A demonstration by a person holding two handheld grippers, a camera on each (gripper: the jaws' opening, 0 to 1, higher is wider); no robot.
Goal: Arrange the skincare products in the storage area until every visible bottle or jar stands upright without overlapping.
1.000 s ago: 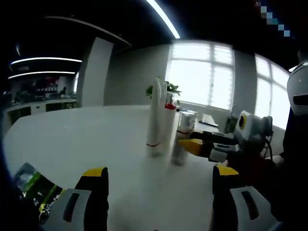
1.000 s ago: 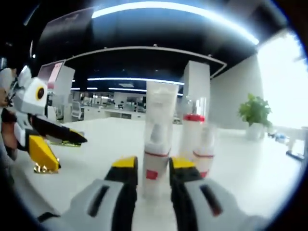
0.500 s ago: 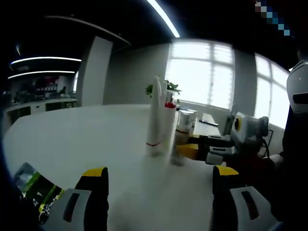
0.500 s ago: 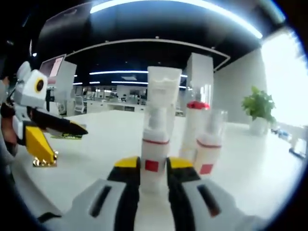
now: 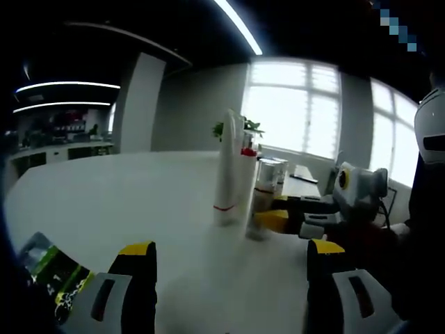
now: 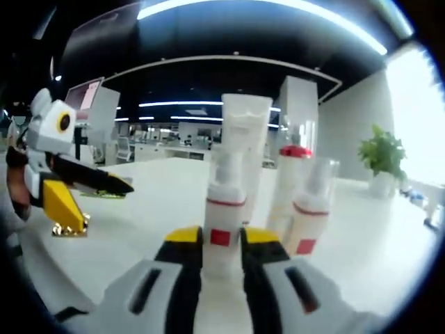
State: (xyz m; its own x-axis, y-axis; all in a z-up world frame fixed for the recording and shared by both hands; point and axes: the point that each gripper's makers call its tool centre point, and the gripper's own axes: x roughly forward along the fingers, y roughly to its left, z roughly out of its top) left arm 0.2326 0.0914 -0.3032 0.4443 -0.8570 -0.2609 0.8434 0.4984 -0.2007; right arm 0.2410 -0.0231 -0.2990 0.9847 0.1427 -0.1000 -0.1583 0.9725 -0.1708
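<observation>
Right gripper, rising from the bottom centre of the right gripper view, has its yellow-tipped jaws drawn in narrowly on either side of a white pump bottle with a red band and red square label; they look pressed to its lower body, so I judge it gripped. Just behind stands a tall white squeeze tube, and to the right a red-capped white bottle and a second red-banded clear-capped bottle, all upright and crowded together.

Left gripper hangs wide open and empty at the bottom of the left gripper view, over the white table, with a green and black packet at lower left.

Risk lies in the crowding. Any sideways drag of the held bottle could nudge the tall tube, which looks top-heavy and easy to topple, and its neighbours would likely follow. A low grip may also let the bottle tip when released. Whether the bottles actually touch cannot be told.
</observation>
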